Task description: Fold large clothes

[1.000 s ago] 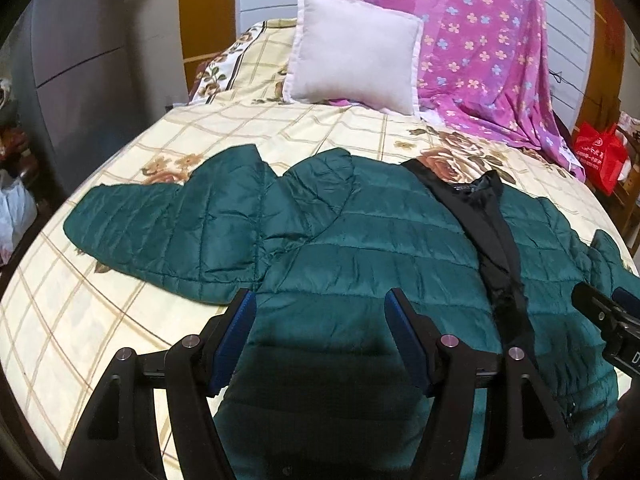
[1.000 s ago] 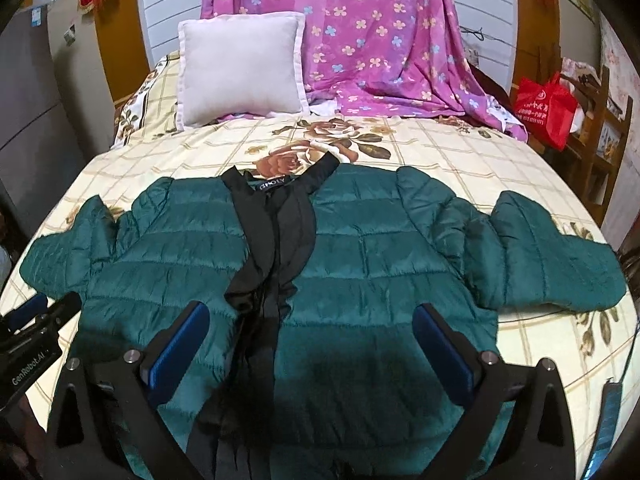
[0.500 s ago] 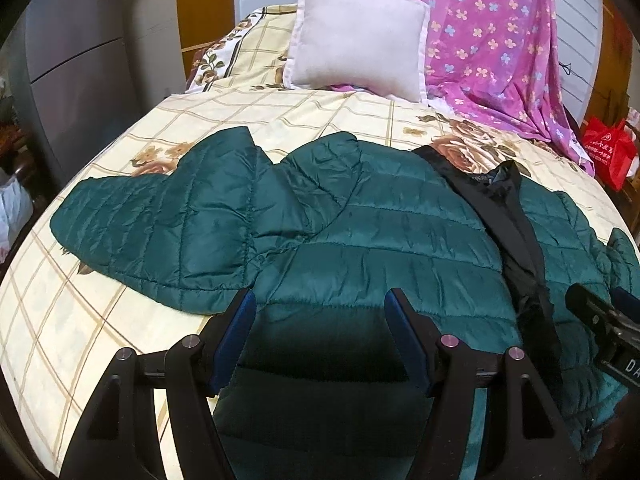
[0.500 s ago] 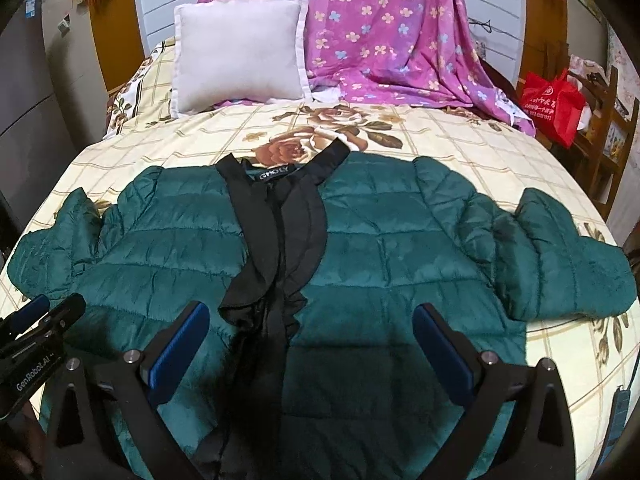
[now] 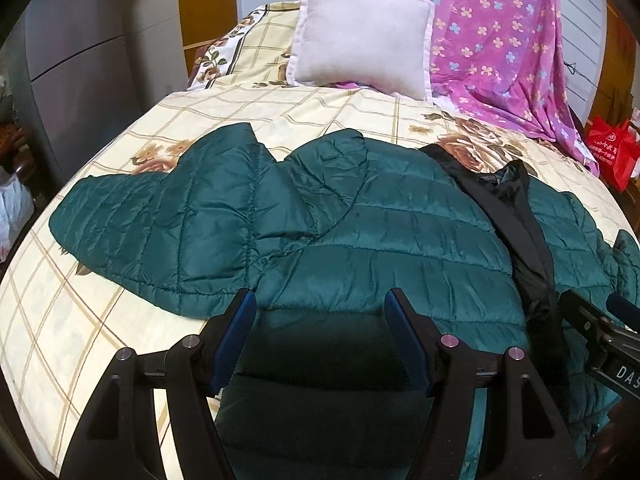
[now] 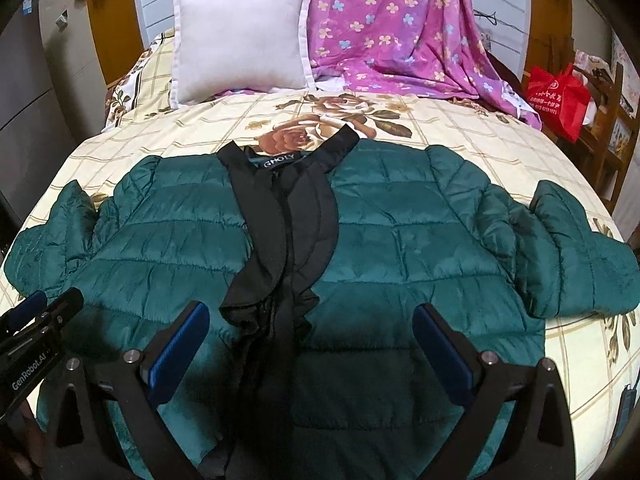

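A dark green quilted puffer jacket (image 6: 400, 232) lies spread front-up on the bed, its black-lined front opening (image 6: 288, 236) running down the middle and both sleeves out to the sides. It also shows in the left wrist view (image 5: 360, 232), with its left sleeve (image 5: 160, 232) stretched over the sheet. My left gripper (image 5: 320, 320) is open and empty above the jacket's lower left part. My right gripper (image 6: 312, 332) is open wide and empty above the lower front. The right gripper's body shows in the left wrist view (image 5: 600, 328).
The bed has a cream checked floral sheet (image 6: 440, 128). A white pillow (image 6: 240, 40) and a draped purple floral cloth (image 6: 400, 32) stand at the headboard. A red bag (image 6: 560, 96) sits on wooden furniture to the right. A grey cabinet (image 5: 72, 60) stands left.
Both grippers have moved slightly forward and lower over the jacket, which now fills more of each view. The jacket has not moved and the jaws stay open.
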Demonstrator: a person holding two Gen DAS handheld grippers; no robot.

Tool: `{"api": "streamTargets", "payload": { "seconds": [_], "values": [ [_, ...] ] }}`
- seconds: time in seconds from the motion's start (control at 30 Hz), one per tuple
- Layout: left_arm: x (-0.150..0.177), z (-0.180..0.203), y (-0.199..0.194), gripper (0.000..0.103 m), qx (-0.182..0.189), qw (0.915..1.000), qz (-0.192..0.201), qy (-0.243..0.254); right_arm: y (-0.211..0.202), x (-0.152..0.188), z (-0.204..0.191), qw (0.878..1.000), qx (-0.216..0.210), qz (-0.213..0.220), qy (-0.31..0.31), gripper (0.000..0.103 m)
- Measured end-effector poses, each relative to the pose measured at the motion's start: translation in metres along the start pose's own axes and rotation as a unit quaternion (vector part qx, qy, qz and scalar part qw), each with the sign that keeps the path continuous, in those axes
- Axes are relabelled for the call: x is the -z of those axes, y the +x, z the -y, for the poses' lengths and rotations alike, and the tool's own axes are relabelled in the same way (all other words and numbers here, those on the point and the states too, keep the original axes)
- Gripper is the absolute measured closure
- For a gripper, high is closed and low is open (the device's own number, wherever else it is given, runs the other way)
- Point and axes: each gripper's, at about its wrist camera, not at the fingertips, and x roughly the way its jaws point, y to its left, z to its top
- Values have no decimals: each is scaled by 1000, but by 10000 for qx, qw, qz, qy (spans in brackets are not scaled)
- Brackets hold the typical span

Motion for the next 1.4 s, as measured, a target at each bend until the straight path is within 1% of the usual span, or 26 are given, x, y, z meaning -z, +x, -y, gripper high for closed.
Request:
{"api": "streamTargets", "payload": {
  "seconds": [0.3,0.5,0.63,0.73,0.8,0.83,0.9,0.97,1.0,1.03,1.1,1.2,1.33,1.4],
  "values": [
    [-2,-9,-1,63,-53,10000,31,-43,2,-1,-6,9999,28,12,-97,0],
    [-3,-21,-6,63,-91,9999,65,-108,4,-1,-7,9999,28,-6,-98,0],
    [-8,-48,-14,63,-138,9991,155,-362,3,0,-8,9999,6,-21,-127,0],
    [-14,-85,-15,63,-316,9964,225,-755,2,2,-9,9999,-8,-18,-160,0],
    [-18,-115,-10,63,-535,9932,158,-1026,3,3,-10,9999,-30,-40,-165,0],
    [-21,-135,-6,63,-674,9902,145,-1216,3,3,-10,9998,-42,-54,-167,0],
    [-23,-158,0,63,-879,9860,164,-1410,4,4,-11,9998,-54,-73,-189,0],
    [-27,-189,10,63,-1151,9797,113,-1639,5,4,-13,9997,-44,-85,-232,0],
    [-27,-201,13,63,-1229,9772,112,-1725,5,4,-13,9996,-44,-91,-246,0],
    [-28,-219,19,63,-1354,9731,123,-1858,5,4,-14,9996,-52,-99,-259,0],
    [-28,-239,25,63,-1535,9679,156,-1983,5,4,-15,9995,-72,-119,-279,0],
    [-28,-278,41,63,-1857,9573,136,-2211,3,4,-15,9994,-109,-119,-296,0],
    [-30,-306,56,63,-2075,9486,94,-2387,0,4,-17,9992,-82,-83,-394,0],
    [-31,-321,67,63,-2106,9435,56,-2558,1,4,-19,9990,-70,-101,-438,0]
  ]
}}
